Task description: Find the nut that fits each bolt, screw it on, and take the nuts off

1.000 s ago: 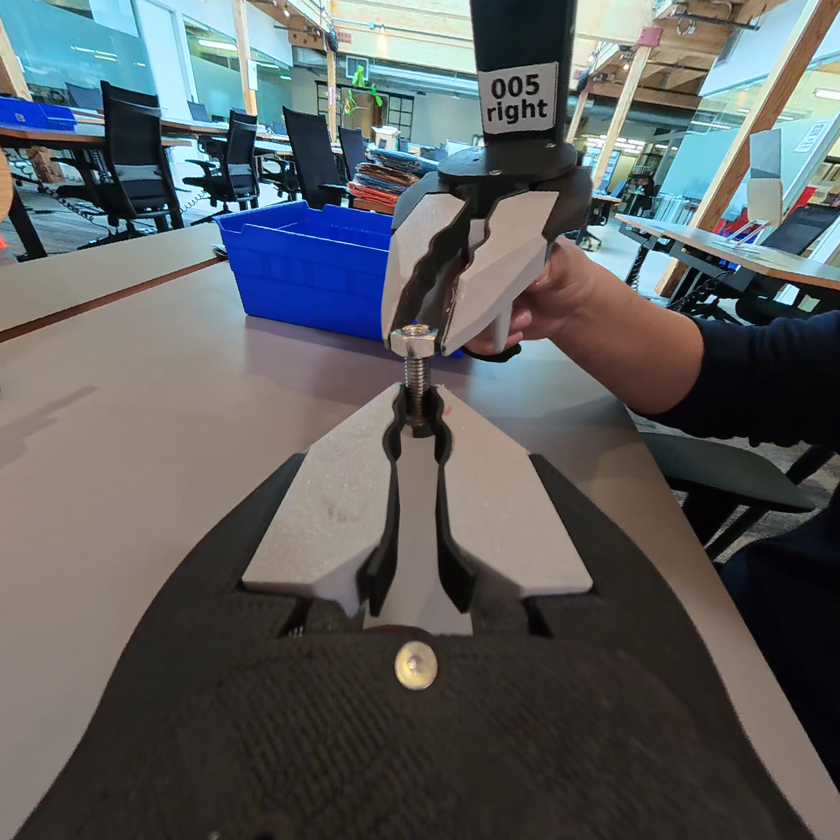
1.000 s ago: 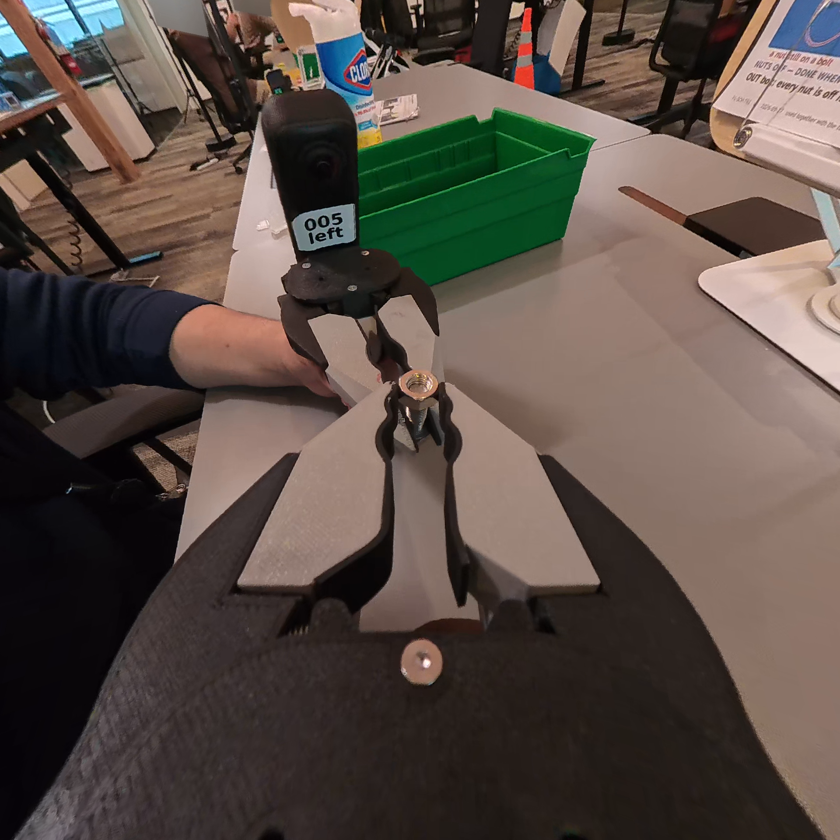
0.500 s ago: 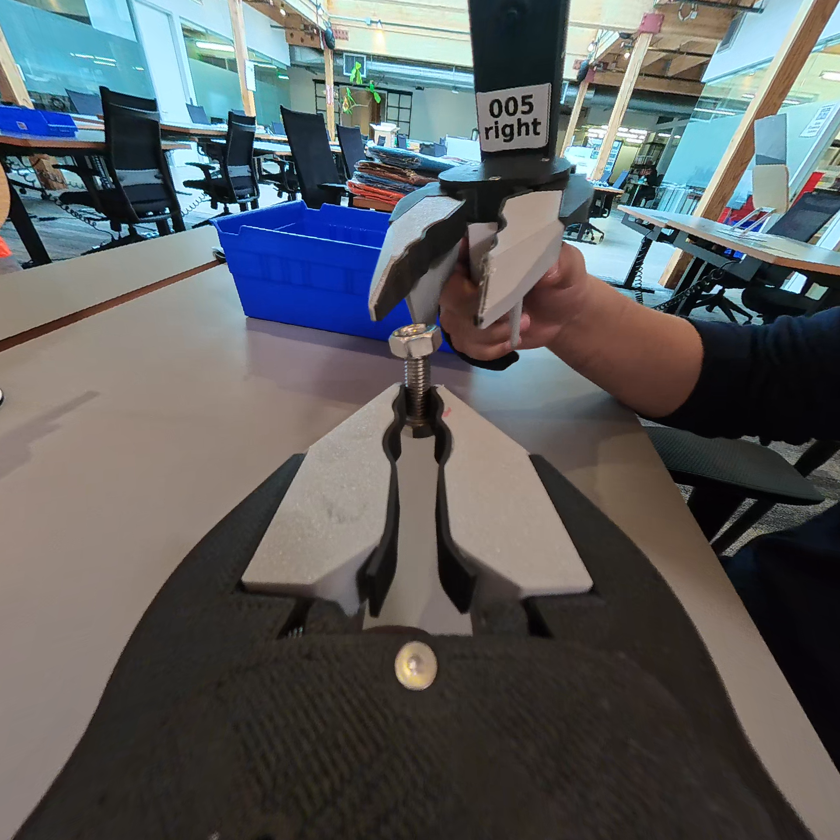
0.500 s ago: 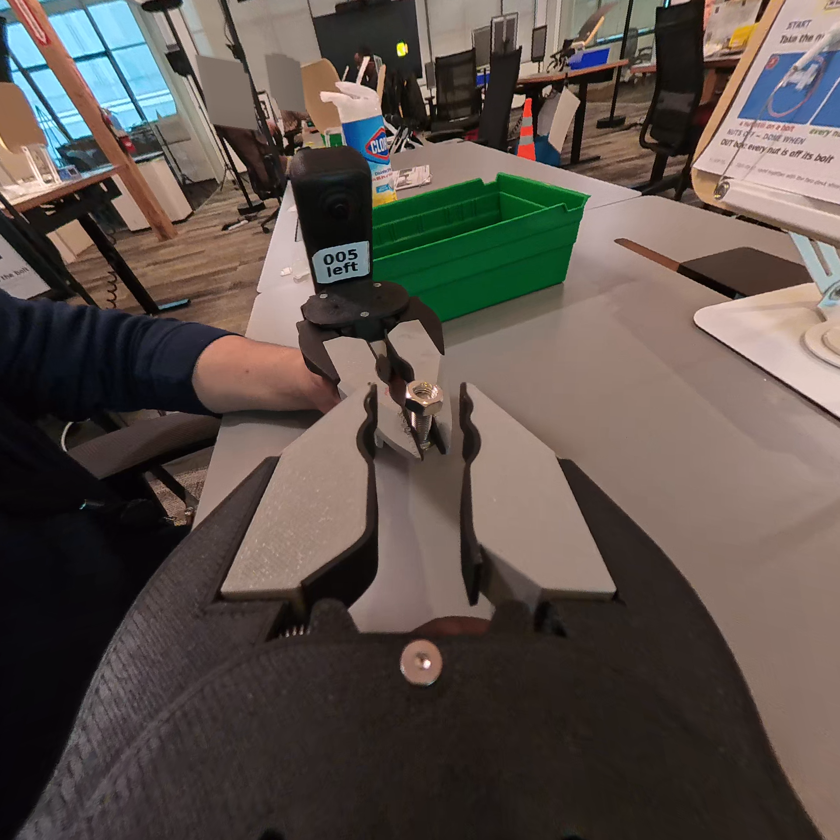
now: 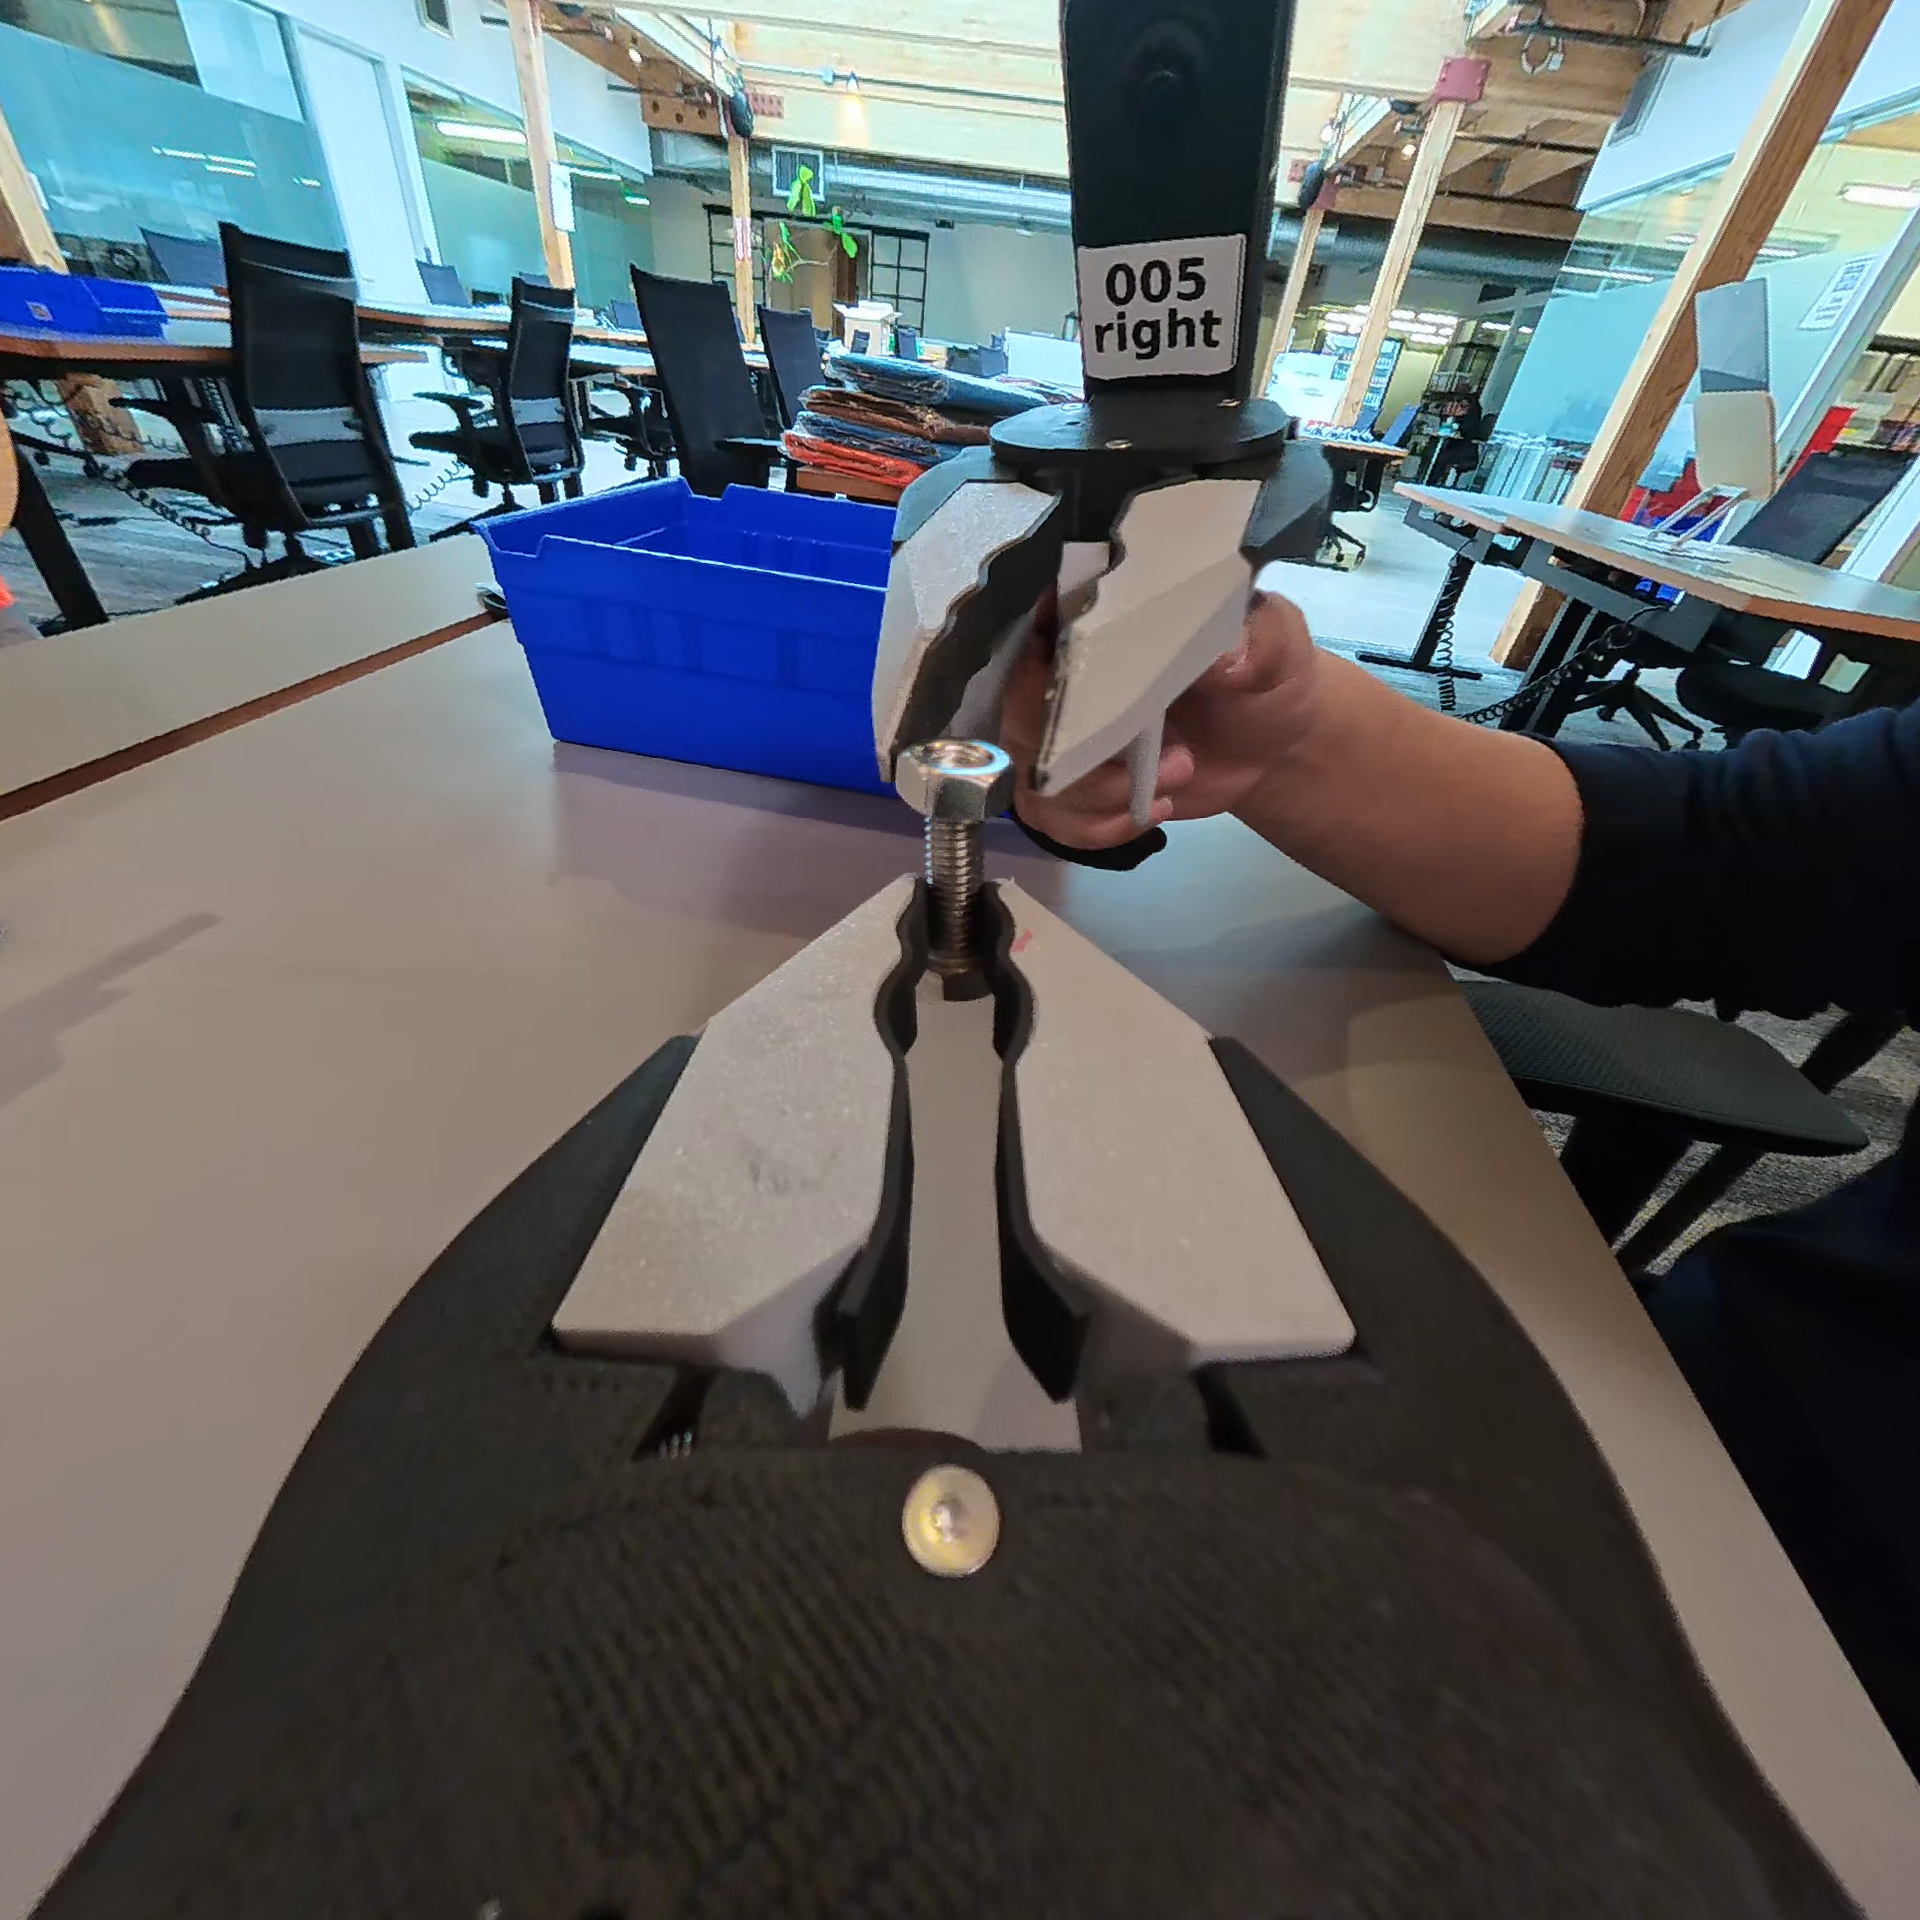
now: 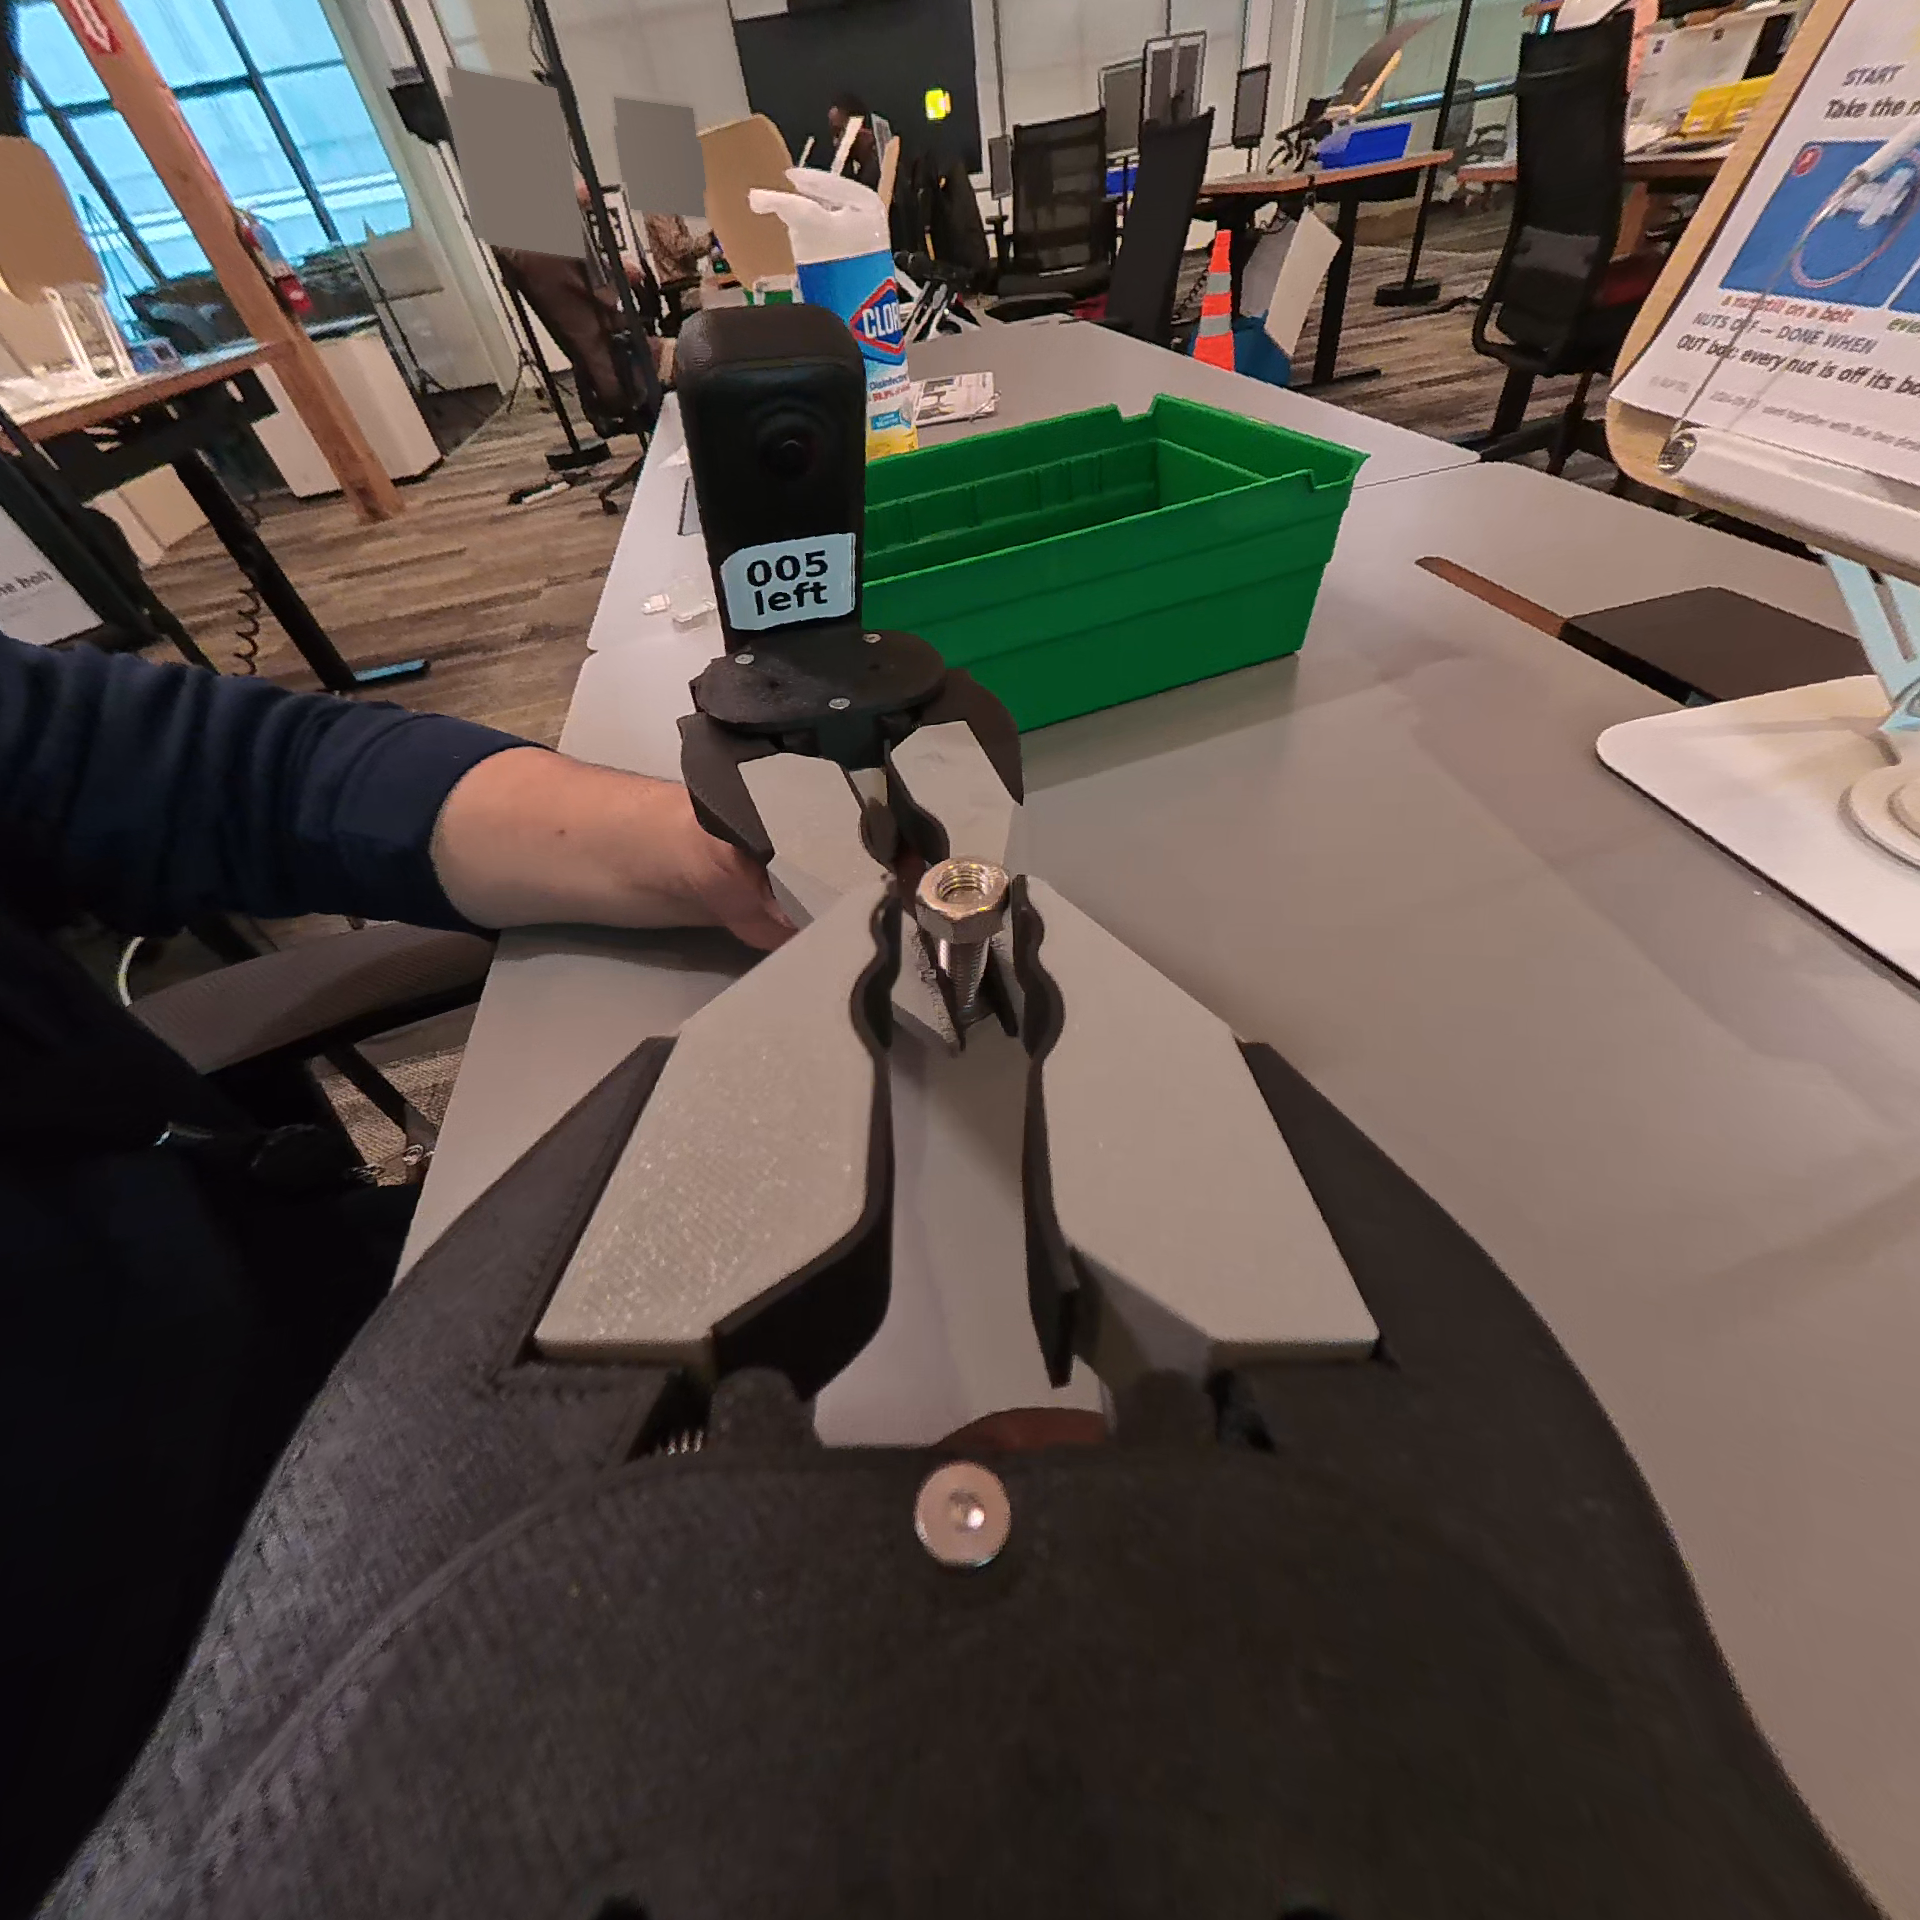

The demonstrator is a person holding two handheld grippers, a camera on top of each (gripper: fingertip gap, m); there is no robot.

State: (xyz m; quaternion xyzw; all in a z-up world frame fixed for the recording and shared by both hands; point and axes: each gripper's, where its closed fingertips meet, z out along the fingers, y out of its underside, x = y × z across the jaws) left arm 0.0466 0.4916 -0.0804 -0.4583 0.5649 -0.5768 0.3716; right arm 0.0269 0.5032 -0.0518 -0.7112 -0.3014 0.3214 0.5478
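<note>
Clamping the bolt upright by its lower shank, the left gripper held the nut at the threaded top. Just above, the right gripper hung with its fingers apart, straddling that nut without visibly pinching it. Behind it sat a blue bin; a green bin stood beyond the left gripper.

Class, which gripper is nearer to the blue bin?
Right. The right gripper hangs open over the nut, just before the blue bin; the left gripper, clamping the bolt, sits farther back.
</note>
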